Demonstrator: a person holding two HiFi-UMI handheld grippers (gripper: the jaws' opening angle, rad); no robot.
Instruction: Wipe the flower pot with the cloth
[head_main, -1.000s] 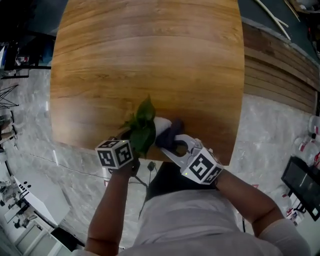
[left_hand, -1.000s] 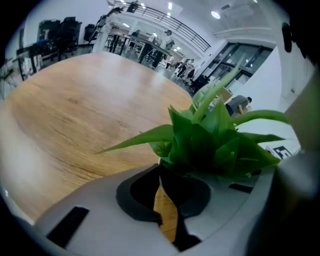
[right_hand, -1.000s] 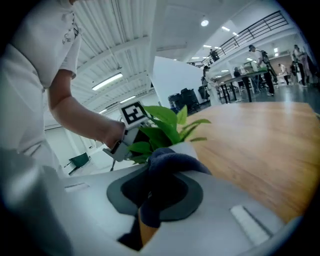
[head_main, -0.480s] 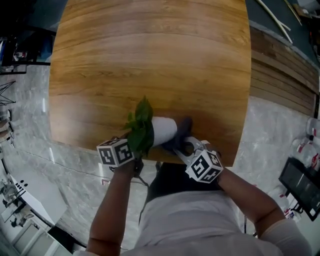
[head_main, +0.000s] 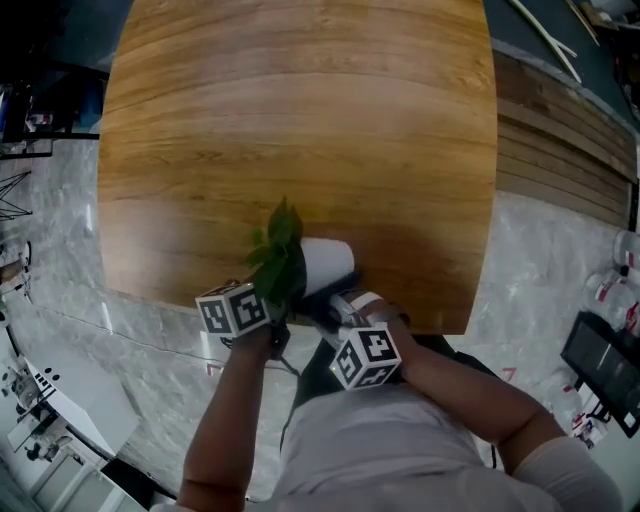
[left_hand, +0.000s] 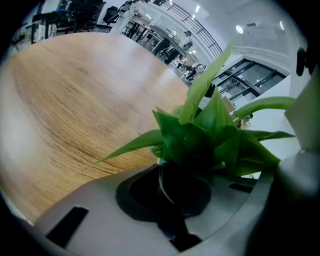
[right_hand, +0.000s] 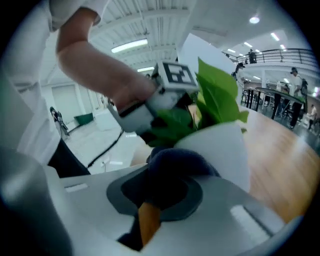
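At the near edge of the table (head_main: 300, 120), left gripper (left_hand: 170, 192) clamped on the tipped flower pot (head_main: 328, 262), the right gripper (right_hand: 155, 197) pinching the cloth (right_hand: 177, 162) should sweep firmly round its wall.

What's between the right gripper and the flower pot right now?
The dark blue cloth, bunched in the jaws of the right gripper, lies against the white flower pot; the right gripper view shows it.

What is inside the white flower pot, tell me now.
A green leafy plant sticks out of the flower pot. Soil cannot be seen: leaves and the left tool cover the opening.
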